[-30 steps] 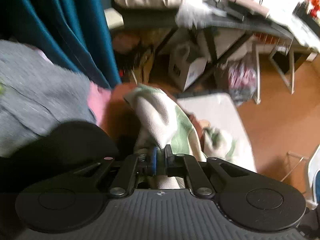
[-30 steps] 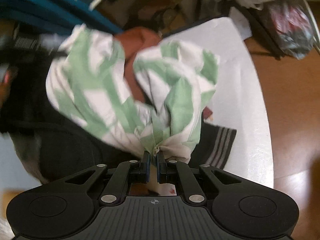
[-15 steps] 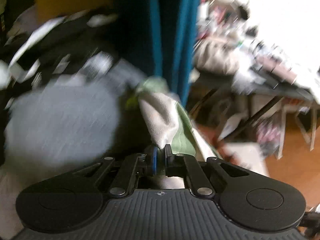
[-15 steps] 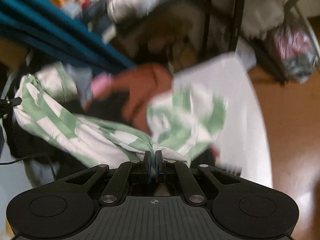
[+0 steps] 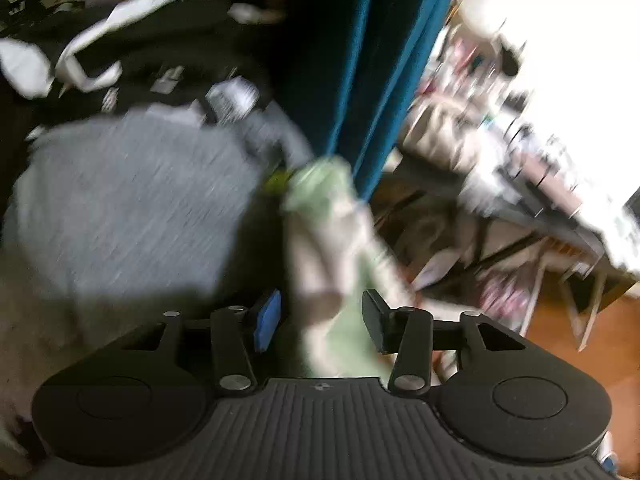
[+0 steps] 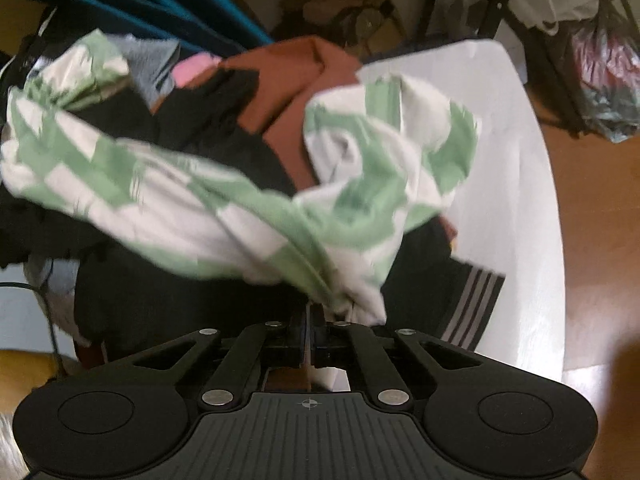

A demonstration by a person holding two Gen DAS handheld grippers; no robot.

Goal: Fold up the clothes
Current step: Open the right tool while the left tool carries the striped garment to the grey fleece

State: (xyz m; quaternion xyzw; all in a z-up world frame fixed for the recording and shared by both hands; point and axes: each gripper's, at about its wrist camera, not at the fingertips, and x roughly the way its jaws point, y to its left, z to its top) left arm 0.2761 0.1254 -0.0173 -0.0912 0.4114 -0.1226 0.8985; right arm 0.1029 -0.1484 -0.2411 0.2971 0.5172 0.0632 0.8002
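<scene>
Jaws of our left gripper (image 5: pixel 320 314) are opening, and the green-and-white garment (image 5: pixel 332 264) hangs between them with its pads apart from the cloth. Beside it on the left lies a grey garment (image 5: pixel 120 208); a teal curtain (image 5: pixel 360 72) hangs behind. We tilt this gripper downward. Our right gripper (image 6: pixel 310 324) has its jaws clamped tight on a bunched edge of the same garment (image 6: pixel 224 200), which stretches leftward over dark clothes (image 6: pixel 160 292) and a rust-brown piece (image 6: pixel 296 92) on the white surface (image 6: pixel 516 184).
</scene>
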